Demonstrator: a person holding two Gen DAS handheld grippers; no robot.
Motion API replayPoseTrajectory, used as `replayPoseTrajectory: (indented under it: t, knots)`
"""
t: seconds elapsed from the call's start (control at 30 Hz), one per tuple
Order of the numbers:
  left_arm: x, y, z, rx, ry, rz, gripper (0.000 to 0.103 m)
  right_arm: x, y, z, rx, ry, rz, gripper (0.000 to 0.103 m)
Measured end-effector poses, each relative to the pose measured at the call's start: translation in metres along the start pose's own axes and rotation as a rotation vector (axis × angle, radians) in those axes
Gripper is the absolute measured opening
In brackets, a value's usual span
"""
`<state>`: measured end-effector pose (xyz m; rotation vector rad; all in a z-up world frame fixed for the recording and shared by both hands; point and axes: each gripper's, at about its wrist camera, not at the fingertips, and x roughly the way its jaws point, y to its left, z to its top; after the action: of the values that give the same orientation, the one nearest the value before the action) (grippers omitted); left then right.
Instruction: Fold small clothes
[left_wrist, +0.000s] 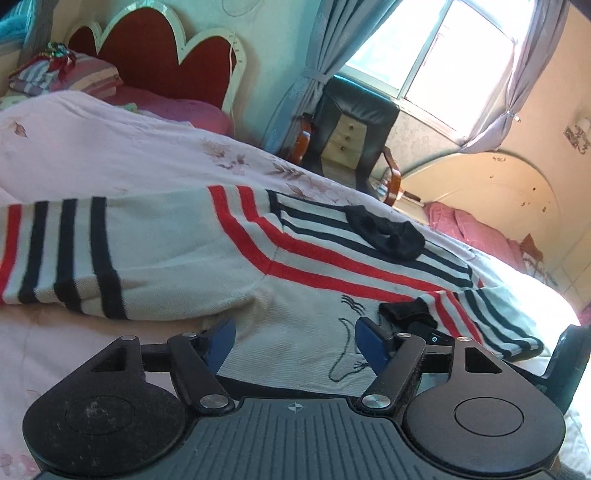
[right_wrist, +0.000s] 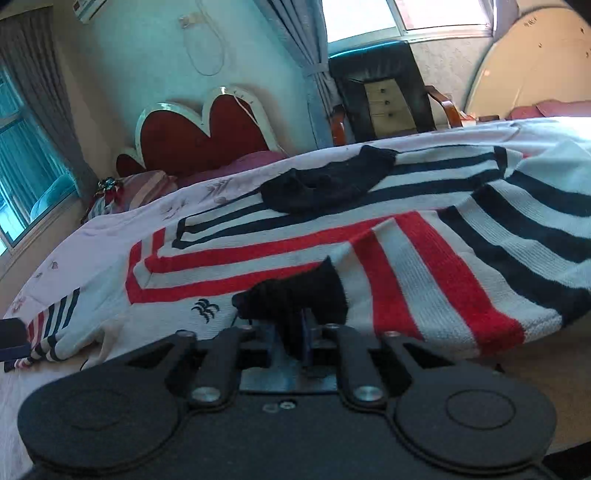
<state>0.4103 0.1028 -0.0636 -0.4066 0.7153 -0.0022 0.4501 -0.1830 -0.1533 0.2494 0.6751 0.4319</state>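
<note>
A white knit sweater (left_wrist: 177, 254) with red and navy stripes lies spread on the bed; it also shows in the right wrist view (right_wrist: 424, 280). One black sock (left_wrist: 384, 230) lies on its far striped part, also seen in the right wrist view (right_wrist: 328, 181). My left gripper (left_wrist: 295, 341) is open and empty, low over the sweater's white front. My right gripper (right_wrist: 301, 332) is shut on a second black sock (right_wrist: 299, 291), held just above the sweater. In the left wrist view this sock (left_wrist: 404, 310) and the right gripper (left_wrist: 424, 330) sit to the right of my left fingers.
The bed has a pink floral cover (left_wrist: 110, 147) and a red heart-shaped headboard (left_wrist: 159, 55) with pillows (left_wrist: 66, 74). A black armchair (left_wrist: 354, 125) stands by the curtained window (left_wrist: 436, 48). A pink blanket (left_wrist: 476, 229) lies beyond the bed's far edge.
</note>
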Motion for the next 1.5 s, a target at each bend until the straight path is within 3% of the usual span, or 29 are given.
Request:
replayPoseTrajectory:
  t: [0.07,0.17,0.33,0.4,0.43,0.47,0.57,0.7,0.9,0.97,1.03,1.07,1.1,1.2,1.3,1.43,1.5]
  knots:
    - [0.017,-0.010,-0.001,-0.013,0.027,-0.075,0.072,-0.023,-0.002,-0.008,-0.004,-0.041,0.008,0.045]
    - [0.054,-0.035,-0.006,-0.053,0.098,-0.227,0.071,-0.053,-0.019,-0.015,0.037,-0.083,-0.026,0.044]
    - [0.128,-0.082,-0.016,-0.112,0.217,-0.333,0.070,-0.094,-0.064,-0.020,0.190,-0.138,-0.093,0.045]
    - [0.152,-0.094,-0.017,-0.140,0.243,-0.343,0.052,-0.109,-0.078,-0.020,0.240,-0.161,-0.109,0.046]
    - [0.161,-0.099,-0.016,-0.130,0.250,-0.329,0.019,-0.116,-0.084,-0.020,0.261,-0.173,-0.121,0.047]
    - [0.168,-0.102,-0.014,-0.117,0.262,-0.306,0.005,-0.121,-0.089,-0.020,0.279,-0.185,-0.132,0.050]
    - [0.161,-0.104,0.001,-0.050,0.187,-0.293,0.005,-0.131,-0.107,-0.021,0.358,-0.218,-0.137,0.055]
    - [0.137,-0.085,0.029,0.022,0.107,-0.252,0.005,-0.125,-0.137,-0.026,0.533,-0.249,-0.078,0.058]
    - [0.136,-0.046,0.043,0.015,0.119,-0.209,0.005,-0.084,-0.179,-0.031,0.816,-0.251,0.055,0.058]
    - [0.138,-0.037,0.039,0.015,0.137,-0.212,0.005,-0.071,-0.191,-0.030,0.874,-0.245,0.061,0.049]
    - [0.138,-0.034,0.031,0.032,0.144,-0.206,0.005,-0.064,-0.199,-0.025,0.885,-0.249,0.045,0.038]
    - [0.135,-0.034,0.029,0.040,0.123,-0.207,0.005,-0.062,-0.200,-0.022,0.876,-0.245,0.024,0.013]
    - [0.133,-0.036,0.028,0.045,0.105,-0.210,0.005,-0.061,-0.200,-0.018,0.858,-0.233,-0.006,0.008]
    - [0.132,-0.041,0.020,0.087,0.099,-0.185,0.005,-0.069,-0.196,-0.010,0.774,-0.255,-0.052,0.007]
    - [0.145,-0.040,0.009,0.102,0.134,-0.157,0.005,-0.060,-0.196,-0.009,0.713,-0.194,-0.120,0.007]
    - [0.132,-0.042,0.016,0.104,0.069,-0.174,0.005,-0.061,-0.200,-0.014,0.717,-0.185,-0.104,0.007]
    - [0.134,-0.046,0.017,0.139,0.081,-0.149,0.005,-0.068,-0.195,-0.016,0.688,-0.203,-0.090,0.007]
